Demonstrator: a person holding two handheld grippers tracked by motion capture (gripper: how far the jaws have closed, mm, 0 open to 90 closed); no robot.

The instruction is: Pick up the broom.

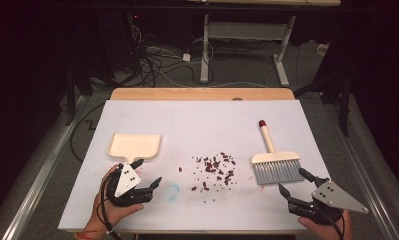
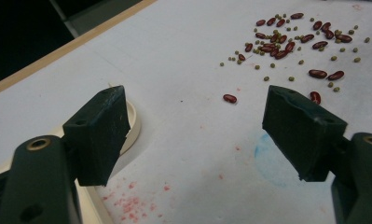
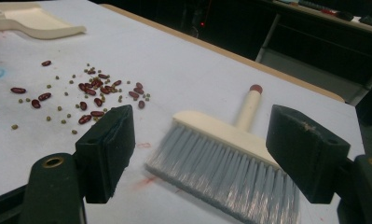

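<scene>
Both grippers stood with jaws spread and gripped nothing. The left gripper (image 1: 148, 175) hovered by the dustpan (image 1: 135, 146), toward the table's (image 1: 197, 117) left edge; the right gripper (image 1: 294, 182) faced the brush (image 1: 274, 162), toward the right edge. The beans (image 1: 216, 170) lay scattered at mid-table, between both. Judged: sweeping not begun; grasping, sweeping and collecting remained.

Cream dustpan (image 1: 135, 146). Cream brush (image 1: 274, 161), grey bristles, red-tipped handle. Dark red beans (image 1: 215, 169) mixed with small olive-green ones. Pale grey bench (image 1: 202, 120), wooden edge, faint red specks, light blue smudge (image 1: 172, 191). Black tools (image 1: 149, 176) (image 1: 293, 182).
</scene>
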